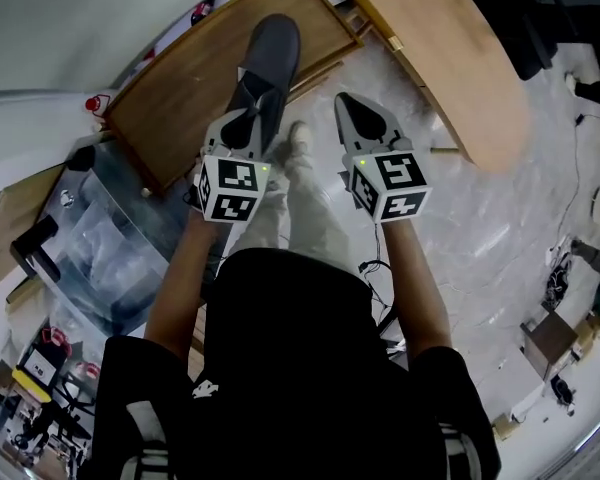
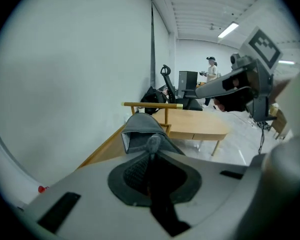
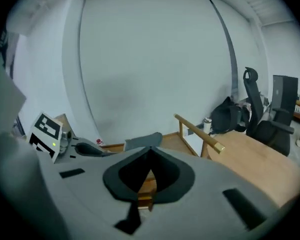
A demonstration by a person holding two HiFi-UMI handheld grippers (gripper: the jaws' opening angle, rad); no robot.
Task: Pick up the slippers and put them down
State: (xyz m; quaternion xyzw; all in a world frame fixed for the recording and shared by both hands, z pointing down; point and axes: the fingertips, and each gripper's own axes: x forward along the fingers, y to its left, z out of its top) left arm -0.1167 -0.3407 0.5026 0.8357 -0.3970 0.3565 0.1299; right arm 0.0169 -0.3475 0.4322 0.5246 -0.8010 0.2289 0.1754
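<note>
A dark grey slipper (image 1: 270, 53) hangs in the air above a low wooden rack (image 1: 180, 108), and my left gripper (image 1: 258, 96) is shut on its heel end. In the left gripper view the slipper (image 2: 142, 129) stands up right ahead of the gripper (image 2: 151, 145), its opening facing me. My right gripper (image 1: 348, 103) is level with it on the right, shut with nothing held. The right gripper view shows the gripper's (image 3: 150, 153) tips meeting, with the slipper (image 3: 142, 140) and the left gripper (image 3: 85, 149) off to its left. No second slipper is in view.
An oval wooden table (image 1: 460, 58) stands to the right of the rack. A clear plastic box (image 1: 110, 238) sits at the left. The person's legs and pale shoes (image 1: 298, 140) are below the grippers on a marbled floor (image 1: 500, 238). A black bag and office chair (image 3: 255, 114) are by the far wall.
</note>
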